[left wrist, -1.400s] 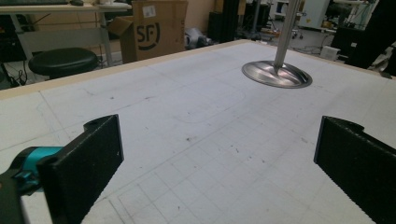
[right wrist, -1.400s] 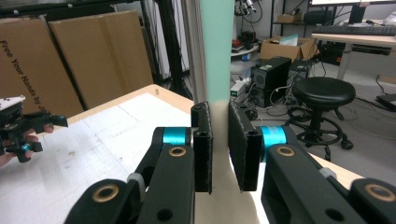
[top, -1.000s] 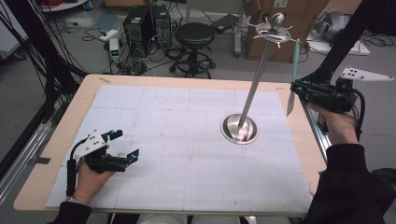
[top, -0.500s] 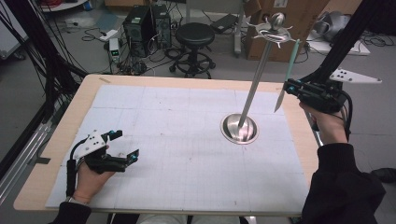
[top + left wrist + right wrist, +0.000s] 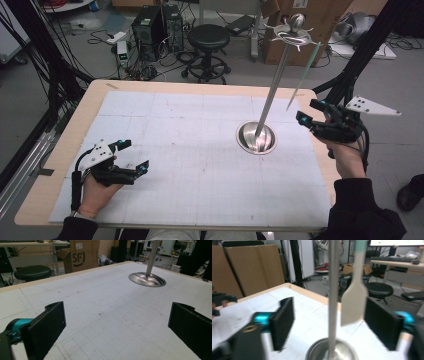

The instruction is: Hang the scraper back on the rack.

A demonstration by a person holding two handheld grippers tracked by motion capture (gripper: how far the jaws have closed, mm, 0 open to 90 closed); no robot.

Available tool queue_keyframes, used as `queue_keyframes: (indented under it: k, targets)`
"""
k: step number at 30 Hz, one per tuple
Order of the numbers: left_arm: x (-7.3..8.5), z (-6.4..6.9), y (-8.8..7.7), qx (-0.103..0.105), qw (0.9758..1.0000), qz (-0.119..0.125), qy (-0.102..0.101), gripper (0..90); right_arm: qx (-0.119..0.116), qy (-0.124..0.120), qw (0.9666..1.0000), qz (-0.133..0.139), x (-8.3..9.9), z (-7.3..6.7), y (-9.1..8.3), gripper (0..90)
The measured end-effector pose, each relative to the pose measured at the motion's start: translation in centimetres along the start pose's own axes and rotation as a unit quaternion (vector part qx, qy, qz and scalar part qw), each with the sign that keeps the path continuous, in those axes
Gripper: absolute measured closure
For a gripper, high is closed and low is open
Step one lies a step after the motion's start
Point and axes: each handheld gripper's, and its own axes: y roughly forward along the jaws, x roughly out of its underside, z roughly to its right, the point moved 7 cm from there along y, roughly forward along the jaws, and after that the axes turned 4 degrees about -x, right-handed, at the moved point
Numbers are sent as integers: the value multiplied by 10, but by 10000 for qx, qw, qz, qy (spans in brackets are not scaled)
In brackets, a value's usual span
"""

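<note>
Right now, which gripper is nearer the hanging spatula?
Right. The right gripper is open just beside the spatula, whose blade hangs between its jaws in the right gripper view. The left gripper rests open across the table, far from it.

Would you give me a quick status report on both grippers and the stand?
Left gripper open, low over mat. Right gripper open beside hanging spatula. Stand upright, nothing blocking.
</note>
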Motion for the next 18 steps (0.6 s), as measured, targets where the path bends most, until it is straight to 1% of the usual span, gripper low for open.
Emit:
queue_keyframes:
  k: [2,4,5,7,9,12,13,15,18]
  targets:
    - [0,0,0,7,10000,1,10,18,1,56,9999,-86,11,-6,4,107]
    - [0,0,0,8,10000,-3,7,18,6,59,9999,-112,22,-12,7,72]
    - [0,0,0,-3,10000,-5,2,18,12,67,9999,-128,27,-16,9,7]
    - [0,0,0,1,10000,6,10,18,4,181,9997,-177,38,-21,14,4]
    - [0,0,0,12,10000,12,15,18,-15,97,9998,-194,47,-27,19,3]
    - [0,0,0,-7,10000,29,42,18,-39,88,9998,-190,56,-35,25,4]
    - [-1,0,0,-13,10000,44,30,18,-57,61,9998,-202,59,-38,27,3]
    - [-1,0,0,-2,10000,57,12,18,-21,-25,9998,-193,62,-42,29,4]
    - [-1,-1,0,-9,10000,51,10,18,-41,-51,9999,-118,66,-47,32,3]
